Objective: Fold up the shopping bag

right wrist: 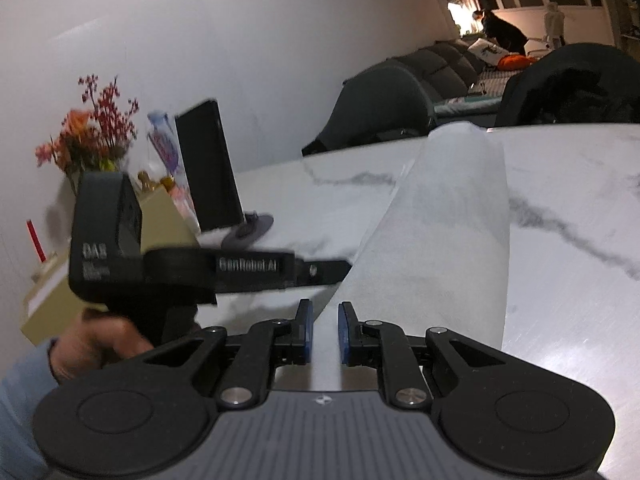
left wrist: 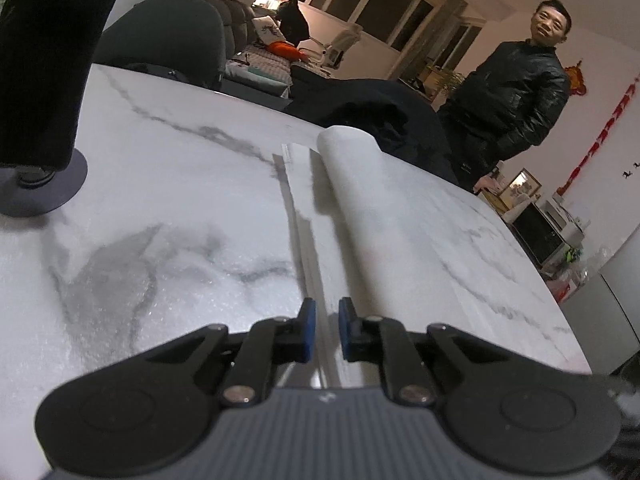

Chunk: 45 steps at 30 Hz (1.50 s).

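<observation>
Both grippers, left [left wrist: 327, 330] and right [right wrist: 325, 332], are pinching the white bag's [left wrist: 384, 224] near edge on the worktop [left wrist: 160, 200].

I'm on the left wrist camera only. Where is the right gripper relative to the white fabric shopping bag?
Observer: The right tongs straddle the near edge of the white fabric shopping bag. I can't tell whether they are pinching it.
Operator: What is the black column on my left?
Observer: A flat black rectangular device, leaning upright on a round grey stand.
Operator: Anything behind that?
Observer: A bunch of orange and red flowers by the white wall.
</observation>
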### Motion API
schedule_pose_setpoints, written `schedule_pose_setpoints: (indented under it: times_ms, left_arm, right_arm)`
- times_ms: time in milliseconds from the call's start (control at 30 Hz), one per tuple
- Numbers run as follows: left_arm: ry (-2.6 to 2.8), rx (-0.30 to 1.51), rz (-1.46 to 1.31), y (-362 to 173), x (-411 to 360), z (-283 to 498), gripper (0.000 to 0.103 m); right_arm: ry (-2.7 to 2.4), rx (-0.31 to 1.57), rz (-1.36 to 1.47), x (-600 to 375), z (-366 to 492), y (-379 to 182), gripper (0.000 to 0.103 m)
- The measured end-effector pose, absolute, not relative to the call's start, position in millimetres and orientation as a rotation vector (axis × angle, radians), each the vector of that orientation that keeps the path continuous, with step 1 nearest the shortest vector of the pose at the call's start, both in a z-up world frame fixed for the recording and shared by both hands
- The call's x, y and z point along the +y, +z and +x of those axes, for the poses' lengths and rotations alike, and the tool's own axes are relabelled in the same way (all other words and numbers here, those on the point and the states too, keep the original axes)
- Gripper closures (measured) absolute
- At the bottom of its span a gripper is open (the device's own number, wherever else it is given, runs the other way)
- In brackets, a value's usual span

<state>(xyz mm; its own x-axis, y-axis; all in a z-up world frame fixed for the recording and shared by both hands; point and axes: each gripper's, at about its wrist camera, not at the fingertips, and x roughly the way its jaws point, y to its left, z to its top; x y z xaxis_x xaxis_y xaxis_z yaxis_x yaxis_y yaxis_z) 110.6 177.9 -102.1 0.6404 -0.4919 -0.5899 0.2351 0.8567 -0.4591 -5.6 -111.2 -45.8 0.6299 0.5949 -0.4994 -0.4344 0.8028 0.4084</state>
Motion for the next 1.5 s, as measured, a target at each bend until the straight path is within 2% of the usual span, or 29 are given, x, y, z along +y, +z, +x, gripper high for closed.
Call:
schedule_pose_setpoints:
  times_ms: [233,333,367,400,633,933,1000,1067,1500]
  left_arm:
    - [-0.419,0.787,-0.403,-106.6,181.3,117.4,0.092]
    - [-0.409,0.787,-0.395,-107.7,181.3,119.2,0.094]
    - [-0.403,0.783,-0.380,-107.0,179.9,119.6,0.100]
    - [-0.399,0.781,-0.357,-106.1,177.7,120.3,0.101]
    - [-0.424,0.778,-0.250,-99.8,168.1,124.1,0.101]
    - [-0.460,0.740,-0.041,-98.2,154.1,119.6,0.103]
    - [-0.464,0.731,-0.024,-98.4,153.0,117.8,0.103]
    - [-0.468,0.727,-0.022,-99.2,153.4,116.8,0.103]
    - [-0.475,0.736,-0.049,-100.3,154.9,121.5,0.103]
  right_arm:
    - [0.560,0.703,0.200,-98.6,-9.5,-56.9,0.088]
    - [0.561,0.705,0.177,-92.7,-12.1,-59.1,0.080]
    - [0.560,0.704,0.166,-90.1,-13.3,-59.7,0.077]
    - [0.560,0.700,0.153,-87.4,-14.7,-60.4,0.074]
    - [0.541,0.642,0.018,-73.2,-28.2,-64.4,0.073]
    - [0.516,0.603,-0.114,-59.7,-36.3,-65.8,0.083]
    - [0.516,0.593,-0.147,-55.1,-38.8,-65.7,0.094]
    - [0.512,0.586,-0.156,-53.2,-39.6,-65.4,0.098]
    - [0.552,0.531,-0.164,-48.3,-42.7,-55.8,0.099]
